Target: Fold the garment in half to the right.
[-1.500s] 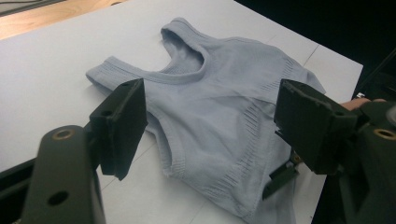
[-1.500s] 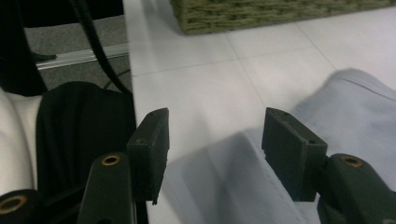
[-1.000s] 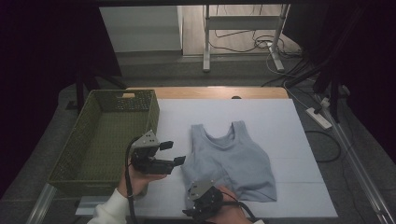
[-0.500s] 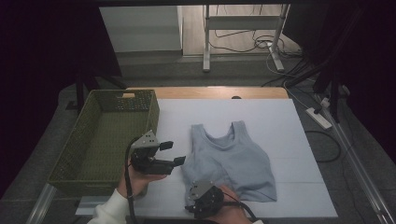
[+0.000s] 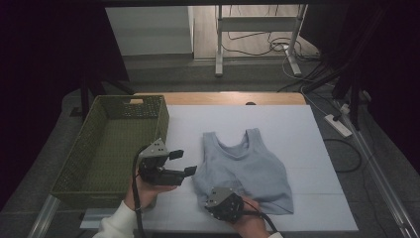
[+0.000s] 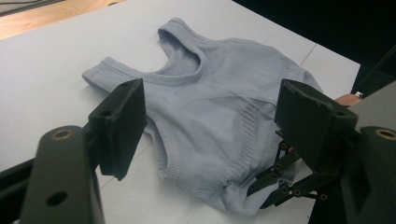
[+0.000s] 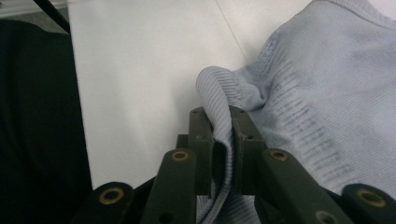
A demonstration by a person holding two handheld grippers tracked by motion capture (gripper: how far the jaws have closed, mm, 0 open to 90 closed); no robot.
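Pinching tank top (image 5: 245,168) near hem: right gripper (image 7: 223,140), fingers just closed on ribbed fold for lifting. Left gripper (image 5: 184,162) fingers wide, empty, waiting left. Basket (image 5: 84,158) far left on counter (image 5: 297,129).

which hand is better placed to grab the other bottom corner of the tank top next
Left, probably. The left gripper has open jaws aimed at the tank top from its free side. The right gripper has just closed its jaws on the hem, so it is occupied.
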